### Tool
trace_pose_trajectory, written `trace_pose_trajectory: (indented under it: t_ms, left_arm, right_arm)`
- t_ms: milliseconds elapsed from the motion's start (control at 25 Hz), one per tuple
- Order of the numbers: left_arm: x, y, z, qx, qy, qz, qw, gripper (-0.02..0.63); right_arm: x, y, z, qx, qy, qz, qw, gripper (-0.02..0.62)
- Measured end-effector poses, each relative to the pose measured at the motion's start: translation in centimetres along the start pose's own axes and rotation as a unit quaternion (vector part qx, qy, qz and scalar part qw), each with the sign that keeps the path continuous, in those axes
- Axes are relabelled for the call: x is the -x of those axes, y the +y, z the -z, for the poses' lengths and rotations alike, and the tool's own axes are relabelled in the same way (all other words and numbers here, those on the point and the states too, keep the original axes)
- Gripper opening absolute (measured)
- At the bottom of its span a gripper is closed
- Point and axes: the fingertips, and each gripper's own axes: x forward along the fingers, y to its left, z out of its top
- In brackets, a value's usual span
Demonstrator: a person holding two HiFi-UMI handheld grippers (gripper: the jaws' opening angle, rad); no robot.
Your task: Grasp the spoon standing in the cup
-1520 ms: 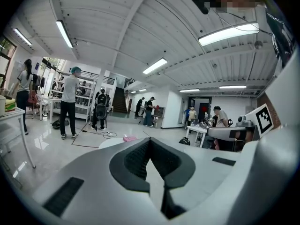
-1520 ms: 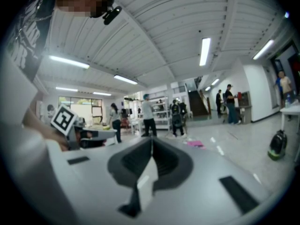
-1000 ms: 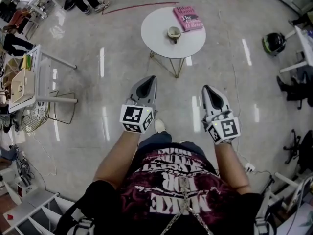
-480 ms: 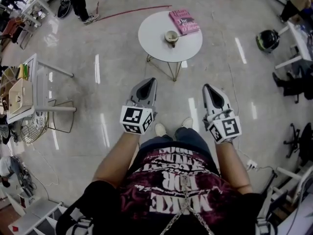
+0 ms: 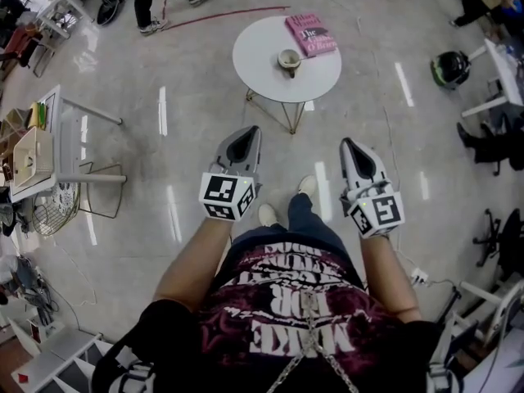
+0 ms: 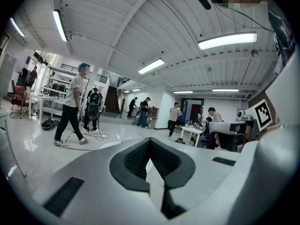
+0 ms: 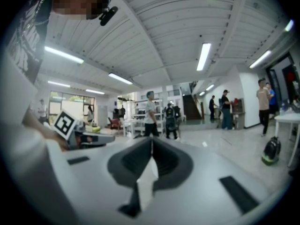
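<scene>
A small pale cup (image 5: 289,58) stands near the middle of a round white table (image 5: 262,56), far ahead of both grippers. The spoon in it is too small to make out. A pink book (image 5: 310,33) lies on the table's far right side. My left gripper (image 5: 248,131) and right gripper (image 5: 348,143) hover side by side over the floor, pointing toward the table, both well short of it. In the left gripper view the left gripper (image 6: 150,141) has its jaws meeting with nothing between them. The right gripper (image 7: 151,139) is likewise shut and holds nothing.
A desk (image 5: 49,129) with a box and a wire basket (image 5: 49,211) stands at the left. A dark helmet (image 5: 452,68) lies on the floor at the right, near desks and office chairs (image 5: 499,236). People walk beyond the table. My own feet (image 5: 304,187) are below the grippers.
Both grippers keep their place and stay shut. My feet have stepped forward under them. The person beyond the table has walked to the right.
</scene>
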Motion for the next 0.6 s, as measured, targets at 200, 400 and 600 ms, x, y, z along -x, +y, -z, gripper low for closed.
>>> trace_pose_trajectory:
  t_ms: [200,400,600]
  left_arm:
    - [-0.5,0.5,0.2,-0.001,0.004,-0.005,1.0,0.025]
    - [-1.1,0.8,0.5,0.003,0.008,-0.013,0.9999,0.025]
    - [-1.8,1.5,0.8,0.007,0.012,-0.018,0.9997,0.025]
  right_arm:
    - [-0.9,-0.4,0.0,-0.007,-0.004,0.0,1.0,0.034]
    - [-1.5,-1.0,0.6,-0.012,0.003,-0.005,1.0,0.034]
    - [-2.5,-1.3,0.8,-0.014,0.006,-0.01,1.0,0.034]
